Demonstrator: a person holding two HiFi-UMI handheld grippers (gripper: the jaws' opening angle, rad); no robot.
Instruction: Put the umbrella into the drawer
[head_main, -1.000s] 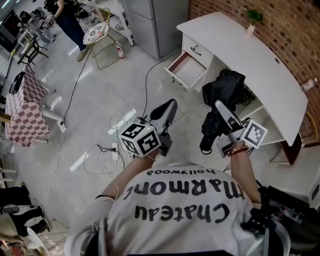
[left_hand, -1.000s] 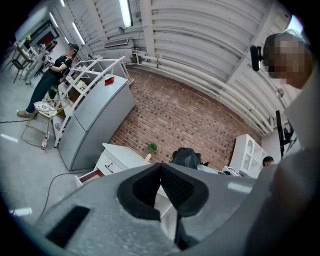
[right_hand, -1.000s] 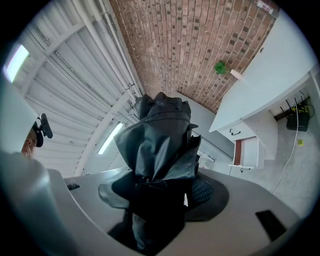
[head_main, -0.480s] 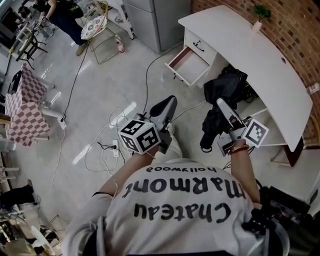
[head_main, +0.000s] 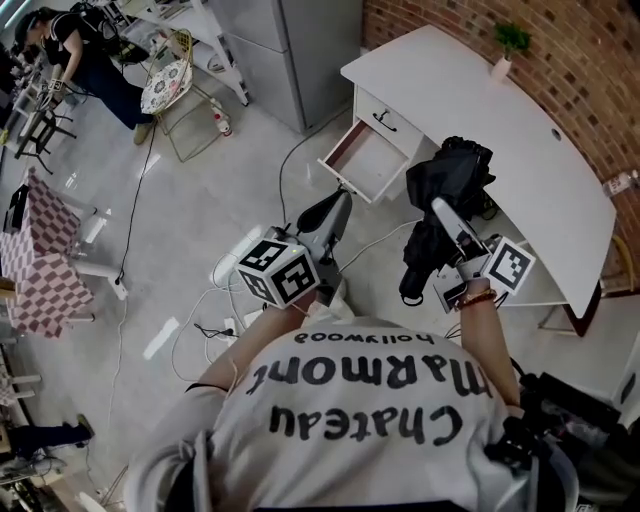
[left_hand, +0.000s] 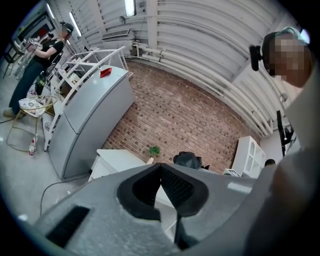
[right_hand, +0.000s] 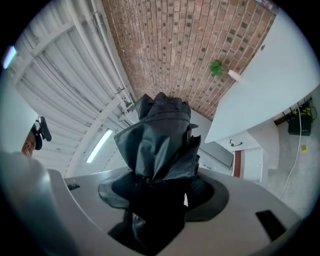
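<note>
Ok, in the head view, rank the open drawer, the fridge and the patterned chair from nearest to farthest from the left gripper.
1. Open drawer, just ahead of the left gripper.
2. Fridge, farther back, top centre.
3. Patterned chair, far upper left.

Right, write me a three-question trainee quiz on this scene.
1. True or false: the drawer stands open.
2. What do the right tongs grip? A a towel; B the black umbrella; C a mug.
3. Fill the gap: the left tongs are ___ and hold nothing.
Key: 1 true; 2 B; 3 shut.
</note>
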